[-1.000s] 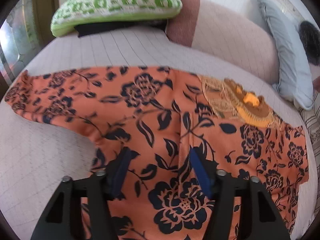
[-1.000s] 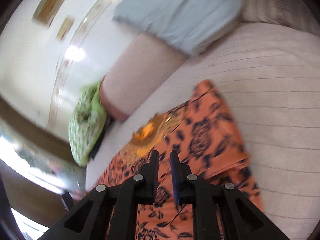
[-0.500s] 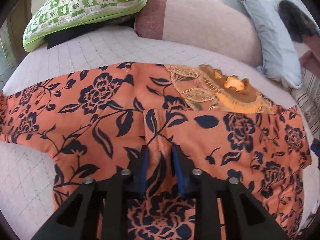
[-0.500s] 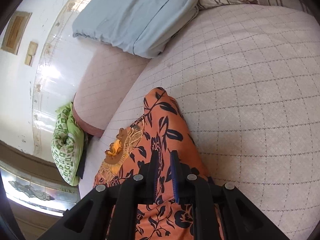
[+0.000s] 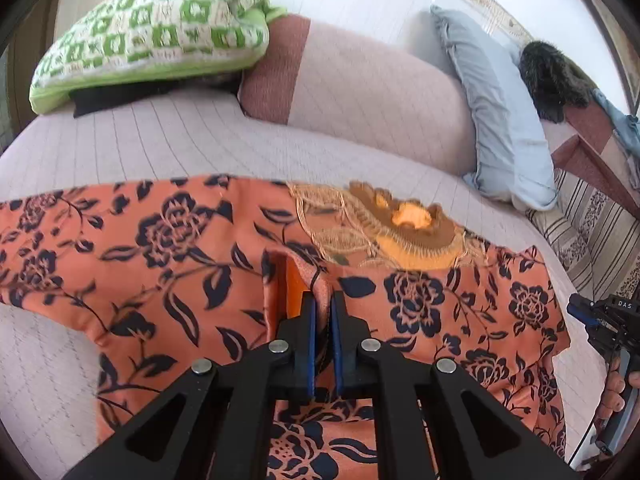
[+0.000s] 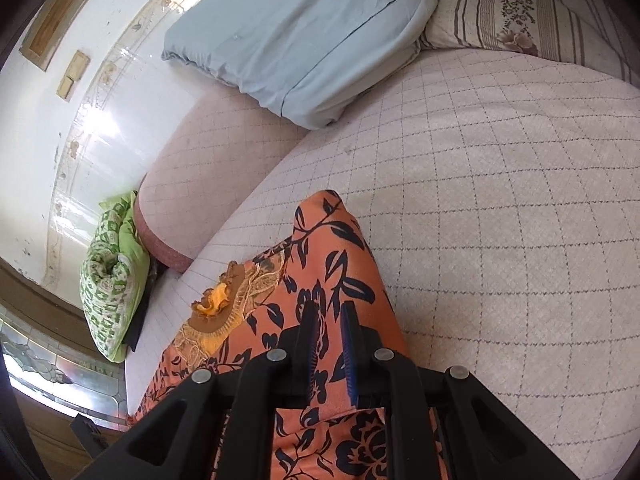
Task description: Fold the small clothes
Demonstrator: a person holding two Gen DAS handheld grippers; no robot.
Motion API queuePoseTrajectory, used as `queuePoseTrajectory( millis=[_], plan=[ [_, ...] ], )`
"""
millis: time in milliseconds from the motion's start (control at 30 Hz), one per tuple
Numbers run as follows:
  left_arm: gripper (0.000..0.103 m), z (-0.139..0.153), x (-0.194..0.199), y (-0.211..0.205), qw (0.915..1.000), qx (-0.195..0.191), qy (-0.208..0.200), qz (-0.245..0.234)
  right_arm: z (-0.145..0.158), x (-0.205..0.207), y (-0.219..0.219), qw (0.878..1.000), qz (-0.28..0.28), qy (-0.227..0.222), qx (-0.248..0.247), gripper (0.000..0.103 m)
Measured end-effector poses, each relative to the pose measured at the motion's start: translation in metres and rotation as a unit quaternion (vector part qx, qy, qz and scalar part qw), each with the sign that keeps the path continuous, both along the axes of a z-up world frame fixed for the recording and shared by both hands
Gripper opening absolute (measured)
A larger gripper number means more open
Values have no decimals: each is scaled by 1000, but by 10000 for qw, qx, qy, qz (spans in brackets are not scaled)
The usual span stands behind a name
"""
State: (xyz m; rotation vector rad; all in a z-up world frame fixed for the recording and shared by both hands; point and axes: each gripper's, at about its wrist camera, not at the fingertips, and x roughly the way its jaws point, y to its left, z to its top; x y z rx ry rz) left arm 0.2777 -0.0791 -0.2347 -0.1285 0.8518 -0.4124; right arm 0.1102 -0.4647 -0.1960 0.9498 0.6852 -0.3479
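Left wrist view: orange floral garment (image 5: 168, 256), spread flat across quilted bed (image 5: 168, 140), neck embroidery (image 5: 384, 232) toward the pillows; left claw (image 5: 323, 312) has just been closing and now pinches a raised ridge of cloth near the garment's middle, jaws all but together, the fabric tented beside the near pad and showing its plain orange inside. A second ago the same jaws stood wide over flat cloth, so the grasp is newly made and a fold can, by judgement, begin from here. Left claw pitched steeply downward, lifted slightly with the pinch. Right wrist view: right claw (image 6: 328, 344) nearly closed, narrow gap, garment's sleeve or side edge (image 6: 340, 248) lying under and between the pads; a hold on that cloth looks likely, though contact is not plain. Right claw likewise angled down toward the bed; its holder's hand (image 5: 614, 392) appears at the left view's right edge. Surroundings: green checked cushion (image 5: 152, 28), pink bolster (image 5: 360, 92), pale blue pillow (image 5: 500, 120)
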Motion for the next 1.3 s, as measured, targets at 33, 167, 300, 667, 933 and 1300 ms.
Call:
queuePoseTrajectory(
  millis=[33,167,300,667,933,1300],
  plan=[
    [6,2,1,3,10000,7,-60,48,0,-1,-2,10000,-42,-18,14,14],
    [6,18,7,28,9990,-136,-229,370,1,-6,-7,9997,-162,-143,82,14],
    [6,29,10,51,9953,-24,-563,784,7,-5,-4,9991,-39,-418,86,14],
    [45,-14,39,55,9875,956,544,1126,-40,48,34,9898,1132,789,354,14],
    [65,2,34,87,9798,684,346,1847,-36,56,55,9887,1296,753,-52,14],
    [66,-20,52,84,9757,946,931,1744,-35,70,77,9827,1624,818,-341,14]
  ],
)
